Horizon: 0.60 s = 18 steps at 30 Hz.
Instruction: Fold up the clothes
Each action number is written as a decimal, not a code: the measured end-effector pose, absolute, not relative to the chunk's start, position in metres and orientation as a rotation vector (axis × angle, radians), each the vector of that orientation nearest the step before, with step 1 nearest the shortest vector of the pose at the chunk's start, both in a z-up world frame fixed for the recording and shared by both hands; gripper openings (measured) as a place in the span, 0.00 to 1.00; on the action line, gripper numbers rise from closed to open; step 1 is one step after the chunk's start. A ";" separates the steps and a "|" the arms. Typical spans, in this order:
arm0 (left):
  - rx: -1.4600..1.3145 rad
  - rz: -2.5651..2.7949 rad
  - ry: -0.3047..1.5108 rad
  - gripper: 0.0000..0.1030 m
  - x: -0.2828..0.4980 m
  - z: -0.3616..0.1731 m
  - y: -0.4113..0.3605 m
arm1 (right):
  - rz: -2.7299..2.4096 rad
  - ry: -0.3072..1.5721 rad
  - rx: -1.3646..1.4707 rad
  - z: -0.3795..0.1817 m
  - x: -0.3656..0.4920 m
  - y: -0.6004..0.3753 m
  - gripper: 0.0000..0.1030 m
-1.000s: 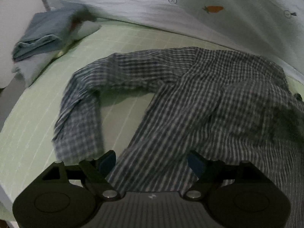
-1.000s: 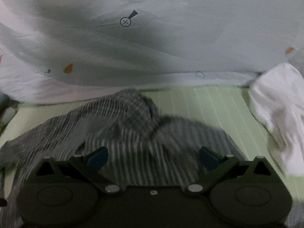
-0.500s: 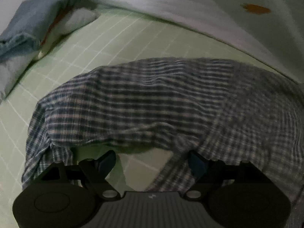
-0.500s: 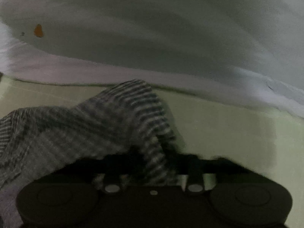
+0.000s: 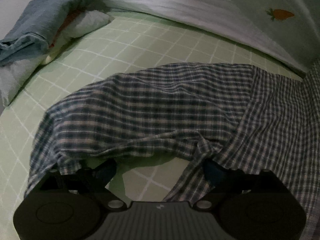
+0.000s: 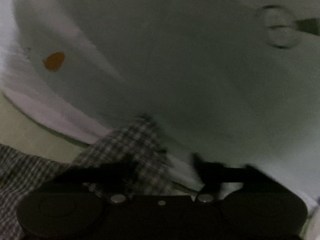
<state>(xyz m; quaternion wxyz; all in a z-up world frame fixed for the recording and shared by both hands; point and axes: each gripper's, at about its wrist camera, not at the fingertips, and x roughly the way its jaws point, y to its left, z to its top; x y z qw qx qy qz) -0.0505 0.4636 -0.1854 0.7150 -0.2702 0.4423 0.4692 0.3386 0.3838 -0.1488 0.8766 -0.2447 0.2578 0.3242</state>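
Your checked shirt (image 5: 160,108) lies spread on the green sheet (image 5: 140,40), its near hem draped over your left gripper (image 5: 160,170). Both sets of jaws have just been opening. Your right gripper (image 6: 164,166) stands apart, cloth loose between; re-pinch squarely first.

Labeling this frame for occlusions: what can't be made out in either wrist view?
- Left wrist view: left hand-held gripper fingertips, draped by the plaid shirt.
- Left wrist view: shirt's right part, cut by the frame edge.
- Right wrist view: motion blur; right hand-held gripper is a dark smear, contact with the shirt unclear.
- Right wrist view: bed sheet mostly hidden by the quilt.
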 end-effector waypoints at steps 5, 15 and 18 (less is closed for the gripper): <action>-0.607 1.055 0.946 0.91 -0.072 -0.172 0.460 | 0.624 0.535 -0.402 -0.126 0.284 0.323 0.99; -0.625 1.067 0.902 0.91 -0.136 -0.136 0.426 | 0.564 0.859 -0.232 -0.165 0.128 0.198 1.00; -0.629 1.078 0.886 0.91 -0.159 -0.126 0.417 | 0.565 0.926 -0.234 -0.185 0.080 0.173 1.00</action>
